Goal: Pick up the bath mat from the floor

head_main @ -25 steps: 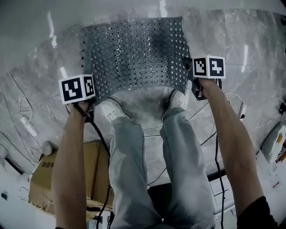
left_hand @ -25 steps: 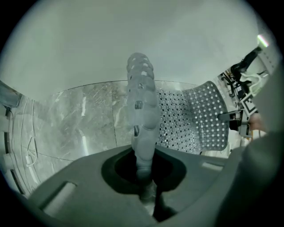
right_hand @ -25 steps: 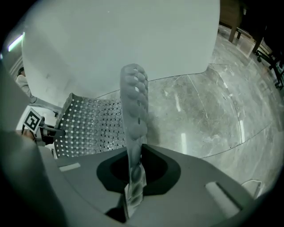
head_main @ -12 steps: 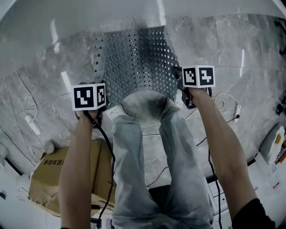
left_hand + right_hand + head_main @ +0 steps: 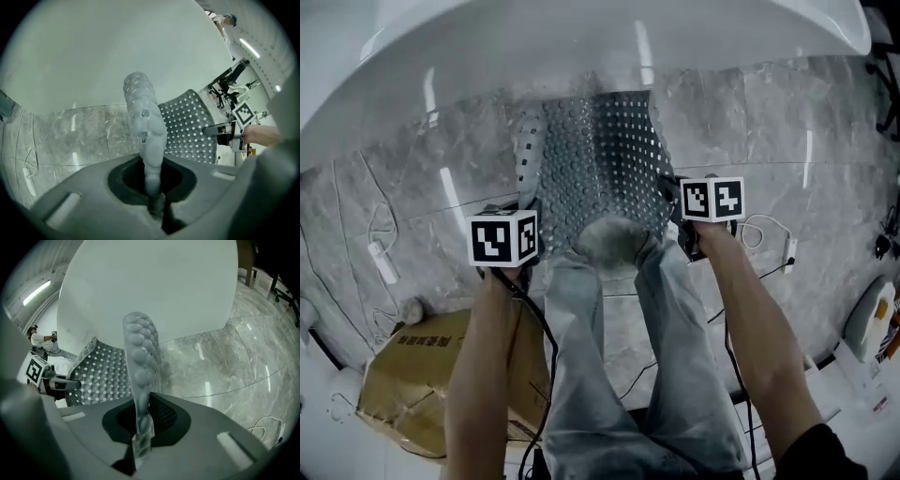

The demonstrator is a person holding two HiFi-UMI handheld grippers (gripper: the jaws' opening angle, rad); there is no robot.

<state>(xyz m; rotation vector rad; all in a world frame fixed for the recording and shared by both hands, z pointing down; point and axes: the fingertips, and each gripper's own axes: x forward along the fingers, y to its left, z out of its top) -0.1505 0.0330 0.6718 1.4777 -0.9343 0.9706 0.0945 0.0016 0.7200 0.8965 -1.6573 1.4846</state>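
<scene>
The grey bath mat (image 5: pixel 598 155), full of small holes and round suckers, hangs curved between my two grippers above the marble floor. My left gripper (image 5: pixel 521 202) is shut on the mat's left near edge, which stands up as a bumpy strip (image 5: pixel 144 126) out of the jaws (image 5: pixel 152 199). My right gripper (image 5: pixel 672 195) is shut on the right near edge; that strip (image 5: pixel 139 362) rises from its jaws (image 5: pixel 140 434). Each gripper view shows the other gripper across the sagging mat (image 5: pixel 190 124), (image 5: pixel 101 373).
A white bathtub (image 5: pixel 487 47) fills the far side, close behind the mat. The person's legs and shoes (image 5: pixel 609 239) stand between the grippers. A cardboard box (image 5: pixel 412 375) lies at the near left. Cables (image 5: pixel 769 230) trail on the marble floor (image 5: pixel 787 122) at right and left.
Both grippers have risen and drawn closer together with the mat in them. The mat has left the floor and now hangs narrower and more curled.
</scene>
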